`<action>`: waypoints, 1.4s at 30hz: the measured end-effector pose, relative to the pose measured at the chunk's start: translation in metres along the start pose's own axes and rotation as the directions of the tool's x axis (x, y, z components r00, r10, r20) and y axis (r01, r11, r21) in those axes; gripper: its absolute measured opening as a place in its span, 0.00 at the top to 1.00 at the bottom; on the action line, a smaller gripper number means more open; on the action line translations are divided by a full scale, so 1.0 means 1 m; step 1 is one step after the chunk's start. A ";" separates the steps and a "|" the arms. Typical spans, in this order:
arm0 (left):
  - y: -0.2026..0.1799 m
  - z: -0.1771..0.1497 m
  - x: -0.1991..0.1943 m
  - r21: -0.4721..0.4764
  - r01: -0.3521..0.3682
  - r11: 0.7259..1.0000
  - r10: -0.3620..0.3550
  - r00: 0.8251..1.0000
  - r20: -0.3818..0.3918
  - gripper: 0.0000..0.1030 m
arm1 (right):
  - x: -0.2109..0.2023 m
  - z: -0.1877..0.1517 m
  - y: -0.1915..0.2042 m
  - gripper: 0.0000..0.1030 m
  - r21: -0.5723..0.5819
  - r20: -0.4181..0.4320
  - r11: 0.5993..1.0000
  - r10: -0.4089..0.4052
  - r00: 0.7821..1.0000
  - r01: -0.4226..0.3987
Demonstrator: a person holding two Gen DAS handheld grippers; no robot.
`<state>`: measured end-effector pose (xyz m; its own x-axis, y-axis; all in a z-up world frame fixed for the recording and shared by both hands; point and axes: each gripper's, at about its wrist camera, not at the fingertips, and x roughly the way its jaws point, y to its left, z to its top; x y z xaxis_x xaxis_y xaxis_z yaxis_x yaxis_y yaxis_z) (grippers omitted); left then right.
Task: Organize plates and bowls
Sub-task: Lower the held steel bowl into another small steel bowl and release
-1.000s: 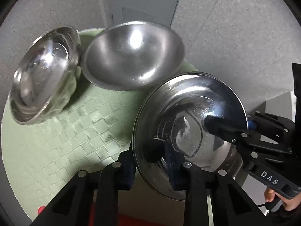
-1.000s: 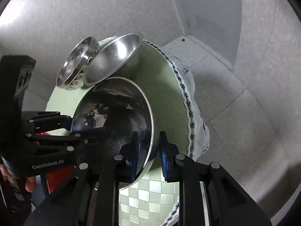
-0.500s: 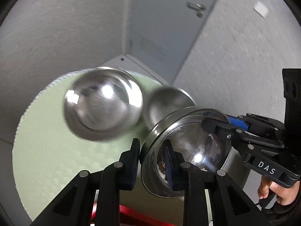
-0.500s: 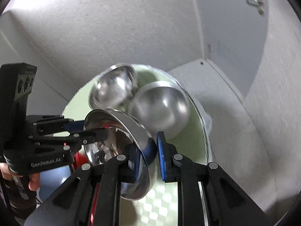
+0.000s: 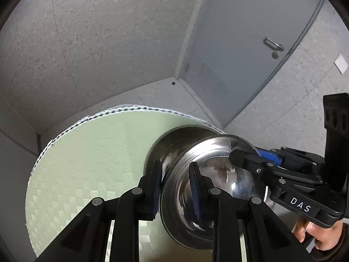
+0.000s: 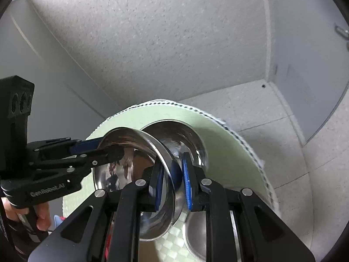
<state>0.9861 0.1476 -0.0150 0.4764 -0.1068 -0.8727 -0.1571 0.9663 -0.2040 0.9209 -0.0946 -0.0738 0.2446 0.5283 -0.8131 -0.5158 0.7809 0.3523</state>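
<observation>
A shiny steel bowl (image 5: 220,181) is held up on edge above the table by both grippers. My left gripper (image 5: 175,187) is shut on its near rim. My right gripper (image 6: 172,179) is shut on the opposite rim, and it shows from the side in the left wrist view (image 5: 246,159). The held bowl also shows in the right wrist view (image 6: 130,152). A second steel bowl (image 6: 183,135) sits right behind it, partly hidden; it also shows in the left wrist view (image 5: 174,139). Whether the two touch I cannot tell.
The round table has a pale green checked cloth (image 5: 91,159) with a stitched edge. Another steel dish (image 6: 196,235) lies on the cloth under my right gripper. A grey door (image 5: 246,43) and speckled walls stand behind the table.
Both grippers tilted up and carried the held bowl toward the second bowl. The bowl at the left has left the views. The held bowl now stands more on edge.
</observation>
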 end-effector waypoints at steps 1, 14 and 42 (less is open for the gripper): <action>0.002 -0.001 0.006 -0.008 0.001 1.000 -0.001 1.000 -0.005 0.79 | 0.006 0.001 0.000 0.84 -0.003 -0.007 1.000 -0.004 1.000 0.004; -0.002 0.002 0.061 -0.011 -0.019 1.000 0.018 0.999 -0.034 0.79 | 0.038 0.006 -0.016 0.84 0.025 -0.064 0.999 -0.020 0.998 0.022; -0.020 -0.019 0.025 0.001 -0.054 0.999 0.054 0.998 0.042 0.27 | -0.001 -0.010 -0.017 0.58 0.057 0.048 0.998 -0.009 0.999 0.006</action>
<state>0.9845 0.1213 -0.0412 0.5031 -0.0447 -0.8631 -0.1819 0.9708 -0.1563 0.9213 -0.1114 -0.0832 0.2879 0.5368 -0.7931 -0.4671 0.8017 0.3730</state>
